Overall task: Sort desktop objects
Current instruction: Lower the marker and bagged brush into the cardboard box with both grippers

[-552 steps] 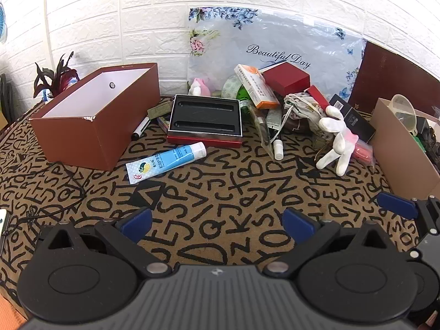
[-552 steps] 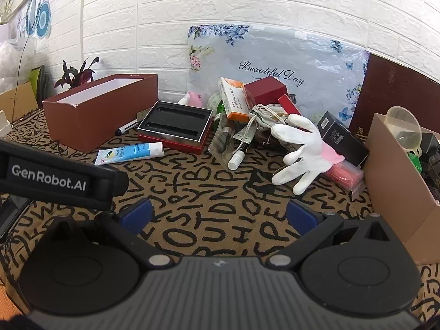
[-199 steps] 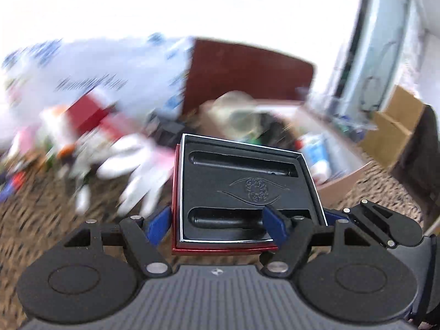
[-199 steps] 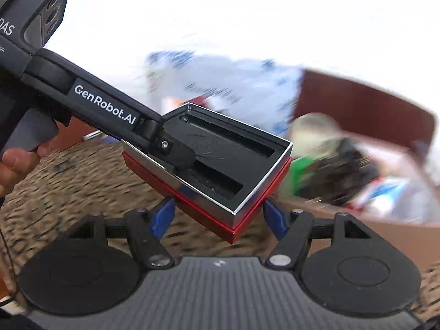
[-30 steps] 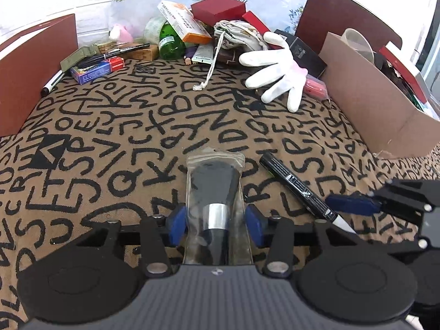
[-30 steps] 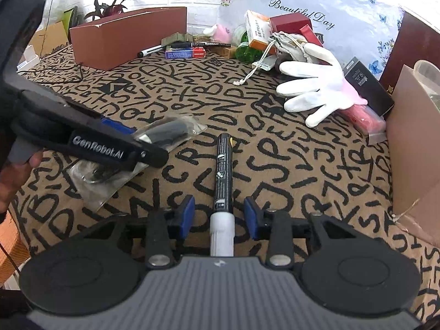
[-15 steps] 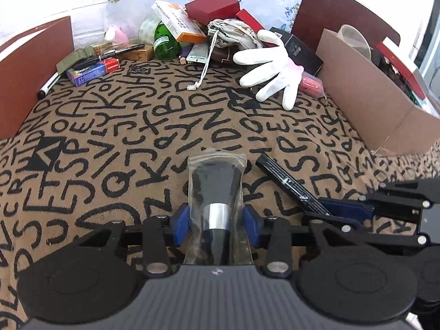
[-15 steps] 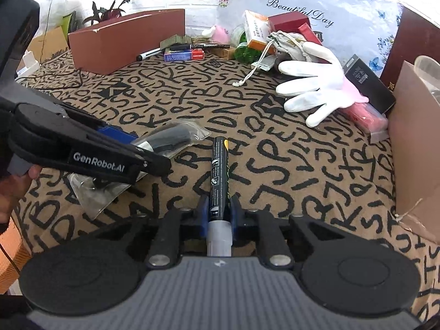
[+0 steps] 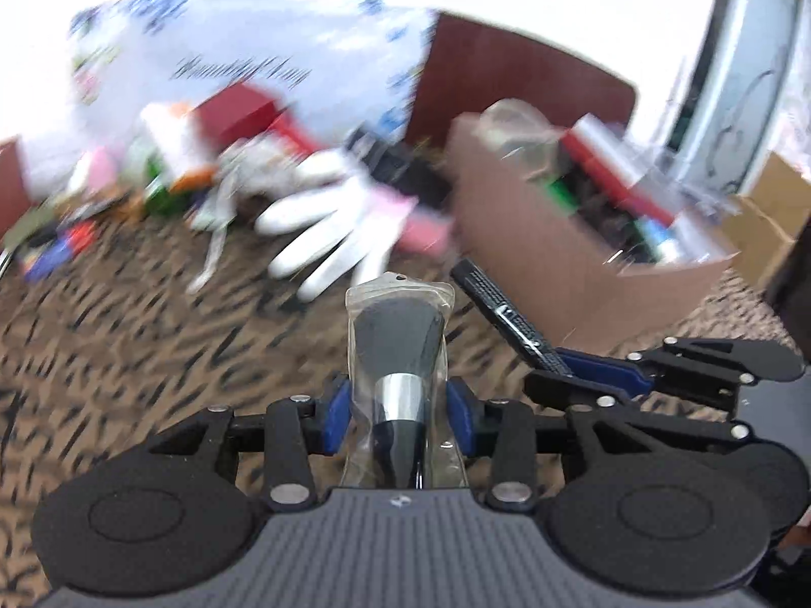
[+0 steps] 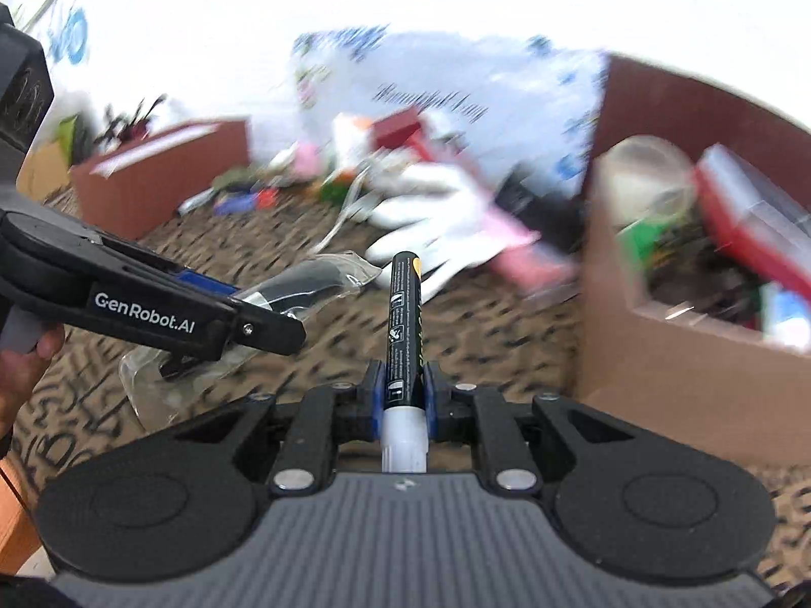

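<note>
Brush pouch [image 9: 398,339], left wrist view: a clear plastic sleeve holding a black brush with a silver ferrule stands between my left gripper [image 9: 399,414] pads, which press on its two sides; my jaws are partly closed on it, having just been closing, and the pouch is lifted clear of the letter-patterned cloth [image 9: 126,354]. To the right my right gripper [image 9: 583,372] crosses the frame, holding the black marker [image 9: 499,311], which slants up and left. Beyond lie a white glove [image 9: 324,233], blurred, and a cardboard box [image 9: 547,263] filled with mixed items I cannot make out. A dark brown board [image 9: 522,86] and a flowered bag [image 9: 243,61] stand at the back.

Black marker [image 10: 403,324], right wrist view: my right gripper [image 10: 403,395] is clamped tight on the barrel just above its white end [image 10: 403,438]; the marker points forward and up, off the cloth [image 10: 456,334]. At left my left gripper [image 10: 238,319], marked GenRobot.AI, grips the brush pouch [image 10: 304,286], with my hand [image 10: 23,359] on its handle. The white glove [image 10: 420,213] lies ahead, the cardboard box [image 10: 659,365] at right, a brown box [image 10: 152,182] at far left. Motion blur hides finer detail.
</note>
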A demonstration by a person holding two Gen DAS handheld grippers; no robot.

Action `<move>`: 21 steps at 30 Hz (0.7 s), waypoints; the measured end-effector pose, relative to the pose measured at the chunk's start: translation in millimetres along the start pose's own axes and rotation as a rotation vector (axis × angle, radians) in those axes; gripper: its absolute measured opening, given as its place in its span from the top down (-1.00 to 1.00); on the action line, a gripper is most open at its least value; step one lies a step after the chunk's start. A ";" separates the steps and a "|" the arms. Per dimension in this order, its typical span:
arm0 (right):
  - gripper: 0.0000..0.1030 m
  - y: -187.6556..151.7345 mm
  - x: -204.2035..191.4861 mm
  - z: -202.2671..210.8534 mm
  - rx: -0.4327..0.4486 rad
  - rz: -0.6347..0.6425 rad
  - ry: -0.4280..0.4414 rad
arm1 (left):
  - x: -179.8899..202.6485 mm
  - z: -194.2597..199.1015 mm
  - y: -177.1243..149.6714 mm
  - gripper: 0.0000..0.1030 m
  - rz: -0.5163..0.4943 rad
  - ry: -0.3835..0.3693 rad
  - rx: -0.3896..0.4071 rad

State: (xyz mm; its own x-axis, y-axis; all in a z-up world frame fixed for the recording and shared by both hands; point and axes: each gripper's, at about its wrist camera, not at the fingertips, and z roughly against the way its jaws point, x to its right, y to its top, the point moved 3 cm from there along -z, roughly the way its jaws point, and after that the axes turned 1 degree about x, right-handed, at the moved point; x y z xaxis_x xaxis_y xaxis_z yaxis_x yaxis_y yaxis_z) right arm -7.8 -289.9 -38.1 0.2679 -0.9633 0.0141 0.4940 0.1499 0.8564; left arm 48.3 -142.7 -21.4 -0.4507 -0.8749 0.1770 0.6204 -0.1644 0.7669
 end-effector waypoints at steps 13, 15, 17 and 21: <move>0.74 45.5 115.6 -3.6 0.145 -0.079 -0.218 | 94.6 -43.8 100.7 0.16 -0.050 -0.140 0.105; 0.74 45.5 125.6 -14.2 0.140 -0.065 -0.256 | 102.8 -58.0 106.0 0.16 -0.049 -0.144 0.097; 0.74 43.3 136.2 -21.7 0.131 -0.073 -0.274 | 110.0 -74.4 112.5 0.16 -0.046 -0.141 0.088; 0.74 36.9 166.3 -32.0 0.117 -0.096 -0.328 | 117.4 -100.9 118.0 0.16 -0.026 -0.148 0.055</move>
State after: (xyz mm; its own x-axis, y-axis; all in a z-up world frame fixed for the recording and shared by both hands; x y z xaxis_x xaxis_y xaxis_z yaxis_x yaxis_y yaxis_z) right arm 81.5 -437.4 -20.6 -0.0644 -0.9948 0.0793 0.4011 0.0470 0.9148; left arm 133.3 -310.8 27.6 -0.5583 -0.7936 0.2419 0.5728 -0.1578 0.8043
